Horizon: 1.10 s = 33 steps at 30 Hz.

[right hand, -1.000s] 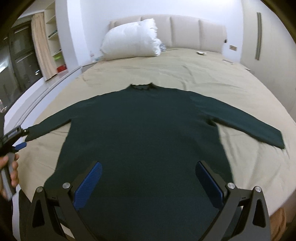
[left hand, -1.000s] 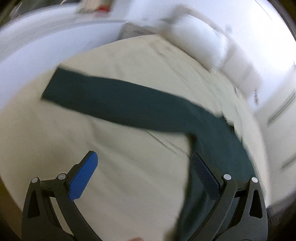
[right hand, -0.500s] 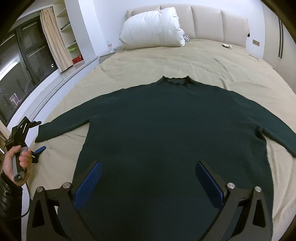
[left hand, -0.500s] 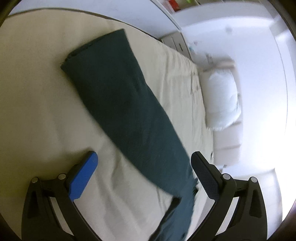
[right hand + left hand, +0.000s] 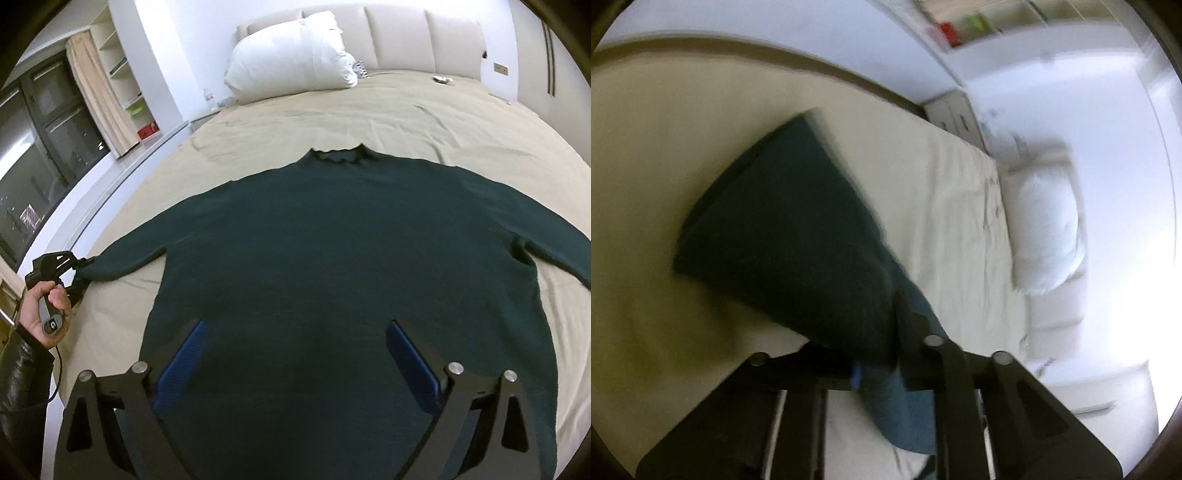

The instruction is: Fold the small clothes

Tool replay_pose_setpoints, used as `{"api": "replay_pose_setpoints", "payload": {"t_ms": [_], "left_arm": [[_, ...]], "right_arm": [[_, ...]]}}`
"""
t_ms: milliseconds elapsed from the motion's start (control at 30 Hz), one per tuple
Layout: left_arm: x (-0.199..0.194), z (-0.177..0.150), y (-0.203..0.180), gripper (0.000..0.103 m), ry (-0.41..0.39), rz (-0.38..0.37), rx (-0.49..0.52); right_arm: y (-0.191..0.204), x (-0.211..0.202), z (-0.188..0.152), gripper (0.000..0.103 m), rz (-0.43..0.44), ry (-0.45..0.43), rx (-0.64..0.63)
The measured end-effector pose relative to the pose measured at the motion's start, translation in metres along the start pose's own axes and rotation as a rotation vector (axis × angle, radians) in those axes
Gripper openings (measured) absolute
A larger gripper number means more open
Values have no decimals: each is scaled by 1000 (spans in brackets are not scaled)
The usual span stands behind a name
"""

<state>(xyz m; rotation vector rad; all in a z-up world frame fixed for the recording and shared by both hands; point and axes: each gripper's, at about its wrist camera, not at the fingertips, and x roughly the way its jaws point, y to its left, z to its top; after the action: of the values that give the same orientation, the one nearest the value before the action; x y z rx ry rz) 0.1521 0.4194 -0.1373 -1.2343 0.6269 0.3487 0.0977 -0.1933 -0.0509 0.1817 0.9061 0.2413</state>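
Beige bedding covers the bed (image 5: pixel 424 122), and a dark green sweater (image 5: pixel 351 258) lies flat on it, front down the middle, collar toward the white pillow (image 5: pixel 291 55), sleeves spread out to both sides. Over the sweater's lower body hovers the right gripper (image 5: pixel 295 360) — jaws wide apart, nothing between them. At the left sleeve's cuff (image 5: pixel 783 221), the left gripper (image 5: pixel 875 354) is clamped on the fabric — blurred in its own view.
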Motion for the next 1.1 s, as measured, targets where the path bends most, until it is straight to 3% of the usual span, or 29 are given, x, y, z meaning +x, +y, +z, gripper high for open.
{"api": "replay_pose_setpoints", "payload": {"t_ms": [100,200,300,433,500,567,667,767,900,967,1100], "left_arm": [[3,-19,-58,6,-14,10,210],[12,-61,-130,6,0,-12,444],[30,-139,-210,6,27,-45,752],[60,-252,-264,6,89,-68,1044],[87,-305,-272,6,150,-69,1134],[112,-340,-267,6,206,-46,1177],[152,-378,-244,7,366,29,1231],[157,-372,-230,8,401,19,1195],[142,-367,-232,15,477,-22,1161],[132,-362,-237,22,472,-52,1153],[112,-342,-229,52,441,-136,1101]], "right_arm": [[-19,-2,0,96,-5,-10,42],[-40,-5,-2,96,-8,-22,83],[-62,-8,-2,95,-15,-33,126],[-94,-11,0,95,-27,-51,188],[-108,-12,2,95,-39,-61,212],[-124,-10,4,95,-45,-60,245],[-137,-3,9,95,-42,-53,272],[-141,9,16,96,-26,-43,277],[-131,37,38,96,72,-6,290],[-121,52,50,96,127,21,293],[-91,86,81,96,265,72,279]]}}
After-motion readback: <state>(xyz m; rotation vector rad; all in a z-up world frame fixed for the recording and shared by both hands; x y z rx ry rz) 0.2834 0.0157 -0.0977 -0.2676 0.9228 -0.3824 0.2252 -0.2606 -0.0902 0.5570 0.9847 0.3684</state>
